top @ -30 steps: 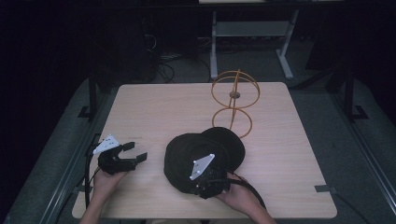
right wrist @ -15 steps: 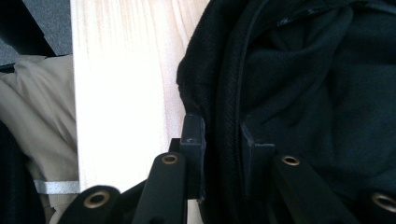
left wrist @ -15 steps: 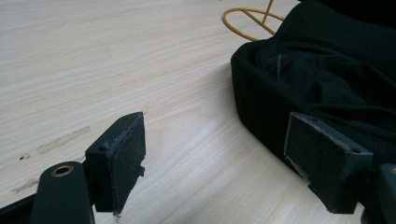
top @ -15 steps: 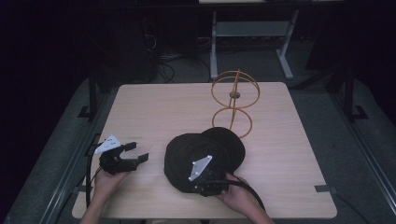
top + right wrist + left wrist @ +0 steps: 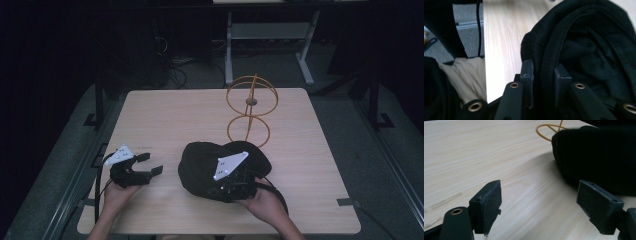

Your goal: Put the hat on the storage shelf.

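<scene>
A black cloth cap [image 5: 205,162] lies on the wooden table [image 5: 170,120], in front of the middle. My right gripper [image 5: 231,189] is at the cap's near edge, and in the right gripper view [image 5: 543,86] its jaws are shut on the cap's black fabric rim [image 5: 549,62]. My left gripper [image 5: 150,164] rests low over the table to the left of the cap, apart from it. Seen in the left gripper view [image 5: 546,207], its jaws stand wide open over bare wood, with the cap [image 5: 599,157] ahead to the right.
An orange wire stand [image 5: 250,107] made of rings stands upright just behind the cap; a bit of its base ring [image 5: 546,132] appears past the cap. The table's near edge [image 5: 485,75] lies close to my right gripper. A desk frame [image 5: 270,35] stands beyond the table.
My right gripper has shifted slightly along the cap's near edge while holding it. The left gripper has stayed open in place.
</scene>
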